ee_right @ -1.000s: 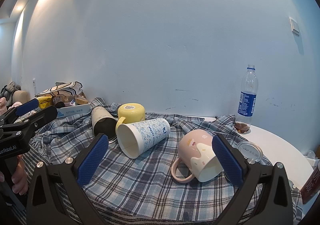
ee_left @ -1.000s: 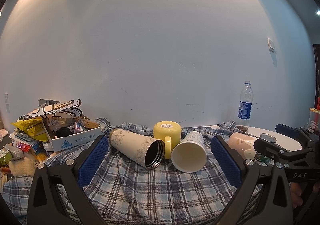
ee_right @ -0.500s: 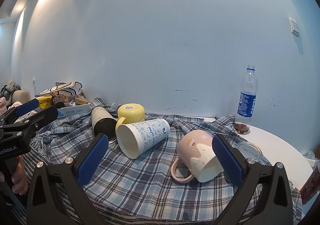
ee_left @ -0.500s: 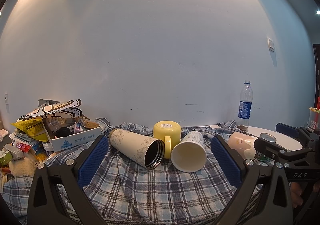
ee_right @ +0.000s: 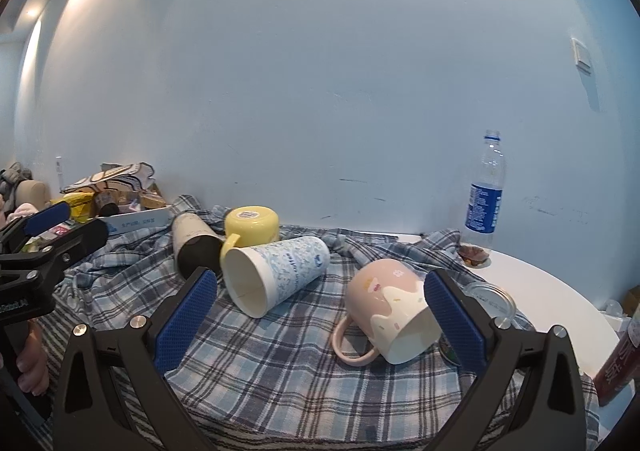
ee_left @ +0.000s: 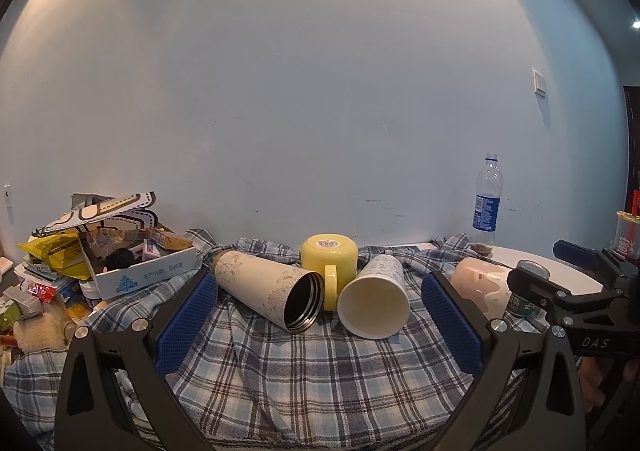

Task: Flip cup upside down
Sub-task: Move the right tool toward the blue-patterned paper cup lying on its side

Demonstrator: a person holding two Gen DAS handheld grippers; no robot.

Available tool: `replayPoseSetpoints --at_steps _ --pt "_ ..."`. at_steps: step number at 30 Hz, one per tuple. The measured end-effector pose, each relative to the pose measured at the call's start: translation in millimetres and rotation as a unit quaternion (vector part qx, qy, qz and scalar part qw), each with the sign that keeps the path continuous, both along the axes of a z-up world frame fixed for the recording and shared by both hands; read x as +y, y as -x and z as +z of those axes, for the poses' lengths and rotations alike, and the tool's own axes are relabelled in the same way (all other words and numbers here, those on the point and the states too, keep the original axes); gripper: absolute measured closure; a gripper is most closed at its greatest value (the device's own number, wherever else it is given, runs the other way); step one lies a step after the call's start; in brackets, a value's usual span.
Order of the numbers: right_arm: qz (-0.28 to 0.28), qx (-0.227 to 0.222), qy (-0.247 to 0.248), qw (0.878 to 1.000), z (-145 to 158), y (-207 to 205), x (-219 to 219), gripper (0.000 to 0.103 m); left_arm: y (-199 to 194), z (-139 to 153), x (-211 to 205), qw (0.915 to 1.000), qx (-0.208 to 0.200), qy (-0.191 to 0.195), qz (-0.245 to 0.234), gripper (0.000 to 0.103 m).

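Right wrist view: the pink mug point(ee_right: 390, 311) lies tipped at lower right on the plaid cloth point(ee_right: 280, 363), right gripper point(ee_right: 320, 315) fingers apart around it. Left of it lie a paper cup point(ee_right: 280, 271), yellow mug point(ee_right: 252, 225) and thermos point(ee_right: 194, 247); the left gripper point(ee_left: 318, 325) is also spread, empty.

We look low across the checked cloth point(ee_left: 320, 371) toward the wall from both cameras. Our left camera sits further left; both see the yellow cup point(ee_left: 329, 257) point(ee_right: 252, 225) and bottle point(ee_left: 487, 203) point(ee_right: 484, 199).

A plaid cloth point(ee_left: 304, 371) spreads beneath the fingers. A water bottle point(ee_right: 484, 203) stands beyond the right finger. A cluttered box point(ee_left: 144, 275) sits past the left finger.
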State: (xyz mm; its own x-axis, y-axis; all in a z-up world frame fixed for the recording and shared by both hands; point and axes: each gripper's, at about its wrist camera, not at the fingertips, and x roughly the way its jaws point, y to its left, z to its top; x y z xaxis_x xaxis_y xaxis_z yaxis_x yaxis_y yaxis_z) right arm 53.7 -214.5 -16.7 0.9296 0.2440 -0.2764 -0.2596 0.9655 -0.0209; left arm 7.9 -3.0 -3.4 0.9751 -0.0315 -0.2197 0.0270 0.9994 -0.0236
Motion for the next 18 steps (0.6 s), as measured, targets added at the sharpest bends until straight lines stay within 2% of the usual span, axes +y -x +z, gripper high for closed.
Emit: replayPoseSetpoints --at_steps 3,6,9,12,16,18 --pt "-0.019 0.009 -0.012 1.000 -0.4 -4.5 -7.7 0.000 -8.4 3.3 -3.8 0.9997 0.020 -0.005 -0.011 0.000" --pt "-0.044 0.042 -0.004 0.998 3.8 -18.6 -12.5 0.000 -26.5 14.9 -12.0 0.9985 0.049 -0.020 -0.014 0.000" --pt "-0.046 0.062 0.011 0.997 19.7 -29.9 -14.5 0.006 -57.0 23.1 -17.1 0.9945 0.102 -0.020 -0.013 0.000" --pt "-0.043 0.087 0.012 0.995 36.6 -48.9 -17.4 0.013 -82.4 29.4 -21.6 0.9930 0.117 -0.016 -0.008 0.000" --pt "-0.048 0.130 0.009 0.990 41.9 -77.9 -17.7 0.036 -115.4 28.1 -27.9 0.9886 0.150 -0.006 -0.016 0.000" --pt "-0.051 0.151 0.011 0.987 36.3 -92.8 -16.1 0.055 -134.2 21.9 -29.4 0.9849 0.173 -0.002 -0.010 0.000"
